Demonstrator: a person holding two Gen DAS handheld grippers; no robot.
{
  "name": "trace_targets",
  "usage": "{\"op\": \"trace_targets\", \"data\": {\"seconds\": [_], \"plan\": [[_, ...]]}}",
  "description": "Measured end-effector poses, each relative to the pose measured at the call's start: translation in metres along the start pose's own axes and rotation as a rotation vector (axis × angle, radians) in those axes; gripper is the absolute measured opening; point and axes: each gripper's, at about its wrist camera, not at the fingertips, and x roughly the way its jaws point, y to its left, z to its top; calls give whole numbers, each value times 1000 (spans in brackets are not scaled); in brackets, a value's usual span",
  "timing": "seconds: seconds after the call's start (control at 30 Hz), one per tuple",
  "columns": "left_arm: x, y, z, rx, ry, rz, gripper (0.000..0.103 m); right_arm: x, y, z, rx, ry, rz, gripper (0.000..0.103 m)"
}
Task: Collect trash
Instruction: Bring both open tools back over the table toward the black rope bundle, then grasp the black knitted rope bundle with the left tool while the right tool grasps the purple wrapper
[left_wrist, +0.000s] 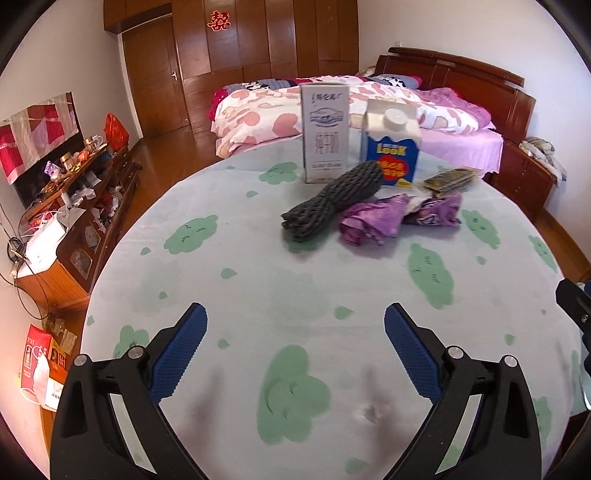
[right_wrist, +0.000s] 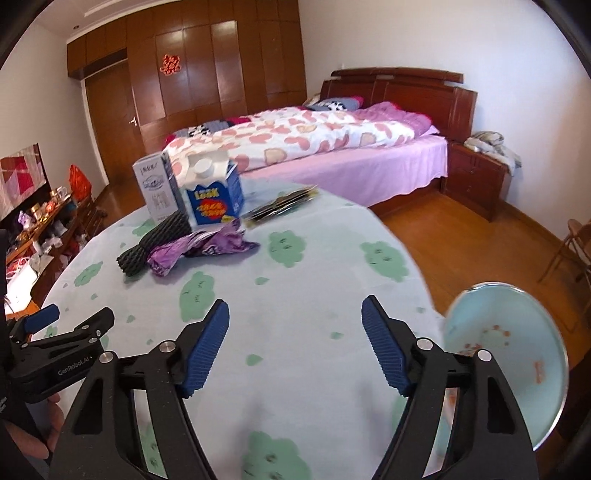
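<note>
Left wrist view: the left gripper (left_wrist: 294, 321) is seen with its jaws spread wide and nothing between them; only the pale tablecloth (left_wrist: 240, 295) with green cloud shapes is framed in the gap. Trash is listed well ahead of the jaws, beyond the fingertips and slightly to the right of the gap's centre line. A dark foam net sleeve (left_wrist: 332, 199) is laid diagonally, nearest to the jaws. A crumpled purple wrapper (left_wrist: 373, 221) is found just beside it on the right, touching it. A tall grey-white milk carton (left_wrist: 325, 133) is stood upright behind the sleeve. A blue carton (left_wrist: 391, 144) with a white screw cap is stood upright just beside the milk carton, on its right. Flat yellow-green sachets (left_wrist: 450, 179) are laid to the right of the blue carton. Part of the other tool is glimpsed at the far right edge.

Right wrist view: the right gripper (right_wrist: 295, 321) is shown with jaws apart and nothing held, only tablecloth being visible between the blue pads (right_wrist: 207, 347). The same trash group is recorded far ahead and to the left of the jaws: net sleeve (right_wrist: 155, 240), purple wrapper (right_wrist: 199, 247), milk carton (right_wrist: 155, 184), blue carton (right_wrist: 214, 195), sachets (right_wrist: 284, 205). A light blue bin (right_wrist: 517, 354) with a metal rim is seen just to the right of the right finger, off the table edge, its opening tilted toward the camera. The left gripper (right_wrist: 70, 317) is seen to the left of the jaws. A bed (right_wrist: 332, 147) is noted beyond the table.
</note>
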Motion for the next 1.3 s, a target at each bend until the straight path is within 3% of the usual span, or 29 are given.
{"op": "trace_targets", "data": {"seconds": [0.23, 0.37, 0.63, 0.77, 0.83, 0.9, 1.03, 1.2, 1.3], "plan": [[29, 19, 17, 1, 28, -27, 84, 31, 27, 8, -18, 35, 24, 72], [42, 17, 34, 38, 24, -52, 81, 46, 34, 13, -15, 59, 37, 67], [88, 7, 70, 103, 56, -79, 74, 65, 40, 22, 10, 95, 50, 67], [104, 4, 78, 123, 87, -105, 64, 73, 38, 25, 27, 114, 58, 67], [110, 2, 80, 130, 98, -116, 55, 76, 40, 28, 33, 120, 61, 67], [116, 1, 80, 136, 109, -139, 38, 81, 43, 31, 35, 124, 62, 67], [116, 1, 79, 155, 98, -165, 26, 88, 48, 36, 41, 128, 67, 67], [102, 31, 82, 60, 61, -148, 23, 99, 64, 47, 50, 133, 87, 67], [88, 58, 80, -3, 44, -89, 23, 109, 72, 53, 72, 147, 99, 67]]}}
